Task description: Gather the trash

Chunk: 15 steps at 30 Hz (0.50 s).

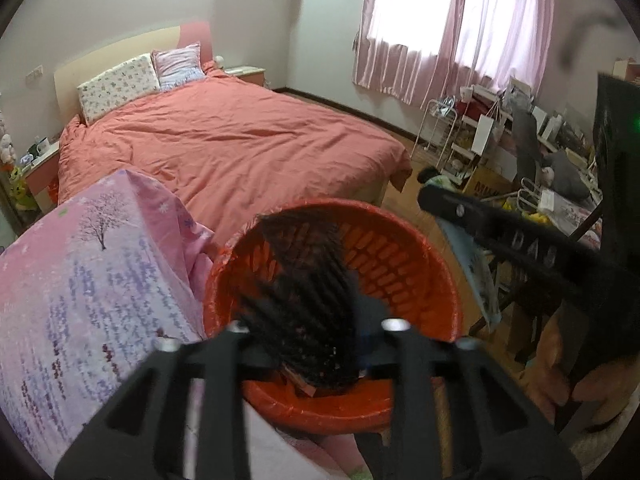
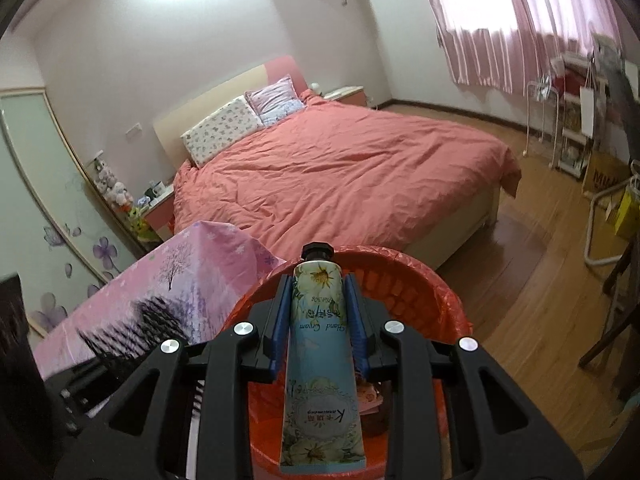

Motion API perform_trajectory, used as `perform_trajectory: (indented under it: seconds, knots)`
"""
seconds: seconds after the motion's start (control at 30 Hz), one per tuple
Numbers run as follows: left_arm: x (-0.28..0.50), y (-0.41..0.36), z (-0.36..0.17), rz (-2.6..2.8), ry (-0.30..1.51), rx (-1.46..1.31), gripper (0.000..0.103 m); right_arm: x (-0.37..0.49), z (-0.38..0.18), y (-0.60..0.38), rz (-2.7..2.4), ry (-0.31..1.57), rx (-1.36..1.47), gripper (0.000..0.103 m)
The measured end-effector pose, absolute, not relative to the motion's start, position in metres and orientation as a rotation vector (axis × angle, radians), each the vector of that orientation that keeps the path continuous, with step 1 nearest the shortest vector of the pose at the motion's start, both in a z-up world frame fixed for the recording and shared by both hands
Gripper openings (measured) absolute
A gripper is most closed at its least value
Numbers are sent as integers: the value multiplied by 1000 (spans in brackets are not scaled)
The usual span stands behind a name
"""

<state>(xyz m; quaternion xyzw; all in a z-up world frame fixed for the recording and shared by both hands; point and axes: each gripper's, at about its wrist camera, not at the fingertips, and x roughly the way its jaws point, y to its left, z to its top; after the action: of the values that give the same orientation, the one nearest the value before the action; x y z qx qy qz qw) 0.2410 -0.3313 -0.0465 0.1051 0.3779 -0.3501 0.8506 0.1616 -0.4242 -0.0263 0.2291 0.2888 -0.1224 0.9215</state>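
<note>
1. Tube (image 2: 320, 344) of hand cream sat clamped between the right gripper's (image 2: 319, 320) blue pads (image 2: 280, 320), which were closed onto its sides; its long axis ran straight out along the fingers, black cap forward.
2. Directly below and ahead of that gripper lay the red bin (image 2: 420, 280), lined with a red bag, so the tube hung over the open mouth with some scraps already at the bottom.
3. The left gripper (image 1: 316, 320) held a black bristled brush (image 1: 308, 288), its jaws closed down on the handle end, bristle head pointing forward over the same bin (image 1: 400, 264).
4. Both loads were about equally near the bin; judged from this, each needed only a release to drop in, and the tube's length lay across the mouth, well within the rim.
5. To the left of both grippers stood a pink patterned box (image 1: 92, 264), touching or just beside the bin.
6. Farther ahead was the bed (image 2: 352, 168), with curtains (image 2: 500, 20) beyond to the right.
</note>
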Motion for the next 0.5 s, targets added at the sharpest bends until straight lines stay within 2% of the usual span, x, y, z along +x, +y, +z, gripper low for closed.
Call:
perform_trajectory:
  seconds: [0.03, 0.1, 0.33, 0.37, 0.5]
  knots:
    - [243, -329, -49, -730, 796, 225, 51, 164, -29, -426, -253, 595, 477, 30]
    - [247, -329, -54, -721, 804, 233, 54, 167, -33, -426, -258, 606, 470, 52]
    - [255, -296, -57, -619, 787, 242, 65, 143, -28, -420, -323, 575, 409, 68]
    - [254, -286, -55, -601, 778, 235, 67, 139, -26, -419, -333, 567, 398, 75]
    - [242, -248, -40, -522, 717, 218, 88, 120, -9, -405, -397, 509, 317, 97]
